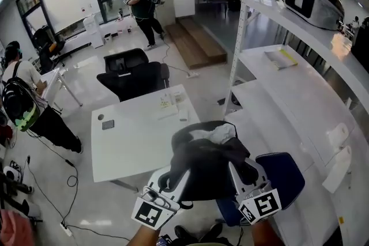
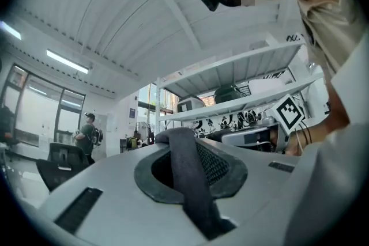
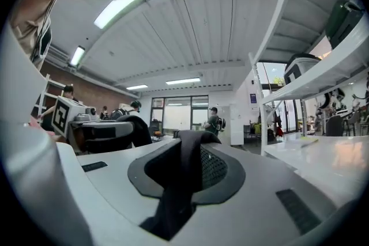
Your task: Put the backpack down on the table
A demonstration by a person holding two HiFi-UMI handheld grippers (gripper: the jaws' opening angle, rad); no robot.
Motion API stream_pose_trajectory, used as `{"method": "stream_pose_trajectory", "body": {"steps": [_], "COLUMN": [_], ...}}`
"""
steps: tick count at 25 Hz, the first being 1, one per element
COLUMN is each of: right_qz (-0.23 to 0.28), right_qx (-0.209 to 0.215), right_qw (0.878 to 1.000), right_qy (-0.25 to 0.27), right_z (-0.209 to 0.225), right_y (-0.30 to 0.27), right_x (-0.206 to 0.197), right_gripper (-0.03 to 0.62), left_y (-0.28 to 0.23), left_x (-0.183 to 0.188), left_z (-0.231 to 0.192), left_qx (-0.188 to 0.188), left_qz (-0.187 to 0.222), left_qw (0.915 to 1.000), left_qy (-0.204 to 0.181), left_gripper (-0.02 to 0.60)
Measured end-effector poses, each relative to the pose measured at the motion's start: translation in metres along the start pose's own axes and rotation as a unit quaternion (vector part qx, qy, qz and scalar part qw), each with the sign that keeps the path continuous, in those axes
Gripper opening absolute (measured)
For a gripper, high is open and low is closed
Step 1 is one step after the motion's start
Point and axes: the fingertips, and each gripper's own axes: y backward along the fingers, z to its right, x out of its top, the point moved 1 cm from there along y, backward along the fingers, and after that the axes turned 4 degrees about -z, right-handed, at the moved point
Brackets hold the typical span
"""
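Note:
A black backpack [image 1: 204, 167] with a pale lining showing at its open top hangs in the air in front of me, over the near right corner of the white table [image 1: 132, 144]. My left gripper [image 1: 174, 177] is shut on a dark strap [image 2: 193, 181] at the bag's left side. My right gripper [image 1: 238, 174] is shut on the other strap [image 3: 183, 178] at its right side. In each gripper view the strap runs between the jaws and over the grey pad. The bag's underside is hidden.
The table carries papers [image 1: 173, 102] and a small dark item [image 1: 108, 124]. A blue chair [image 1: 288, 178] stands just right of the bag, white shelving [image 1: 288, 86] beyond it. Black office chairs [image 1: 135, 75] sit behind the table. People stand at left [image 1: 23, 101] and far back [image 1: 144, 3].

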Motion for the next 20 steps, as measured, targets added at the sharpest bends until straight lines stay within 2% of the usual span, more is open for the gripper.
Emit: {"method": "stream_pose_trajectory", "body": {"steps": [6,10,15,20], "right_qz": [0.02,0.02,0.006,0.001], "right_qx": [0.064,0.103,0.132,0.161], "right_qw": [0.998,0.994,0.99,0.986], "right_qy": [-0.015,-0.015,-0.038,-0.042], "right_z": [-0.081,-0.133,-0.181,-0.201], "right_y": [-0.073,-0.123,-0.192,-0.27], "right_x": [0.03,0.038,0.033,0.016], "right_gripper": [0.087,0.087,0.087,0.087], "left_y": [0.07,0.114,0.149,0.157], "left_x": [0.027,0.032,0.019,-0.012], "left_z": [-0.082,-0.135,-0.2,-0.274], "left_qx": [0.054,0.087,0.129,0.172], "left_qz": [0.011,0.011,-0.004,0.003], "left_qw": [0.9982,0.9957,0.9911,0.9851], "left_qy": [-0.024,-0.033,-0.035,-0.003], "left_gripper": [0.055,0.055,0.055,0.055]}}
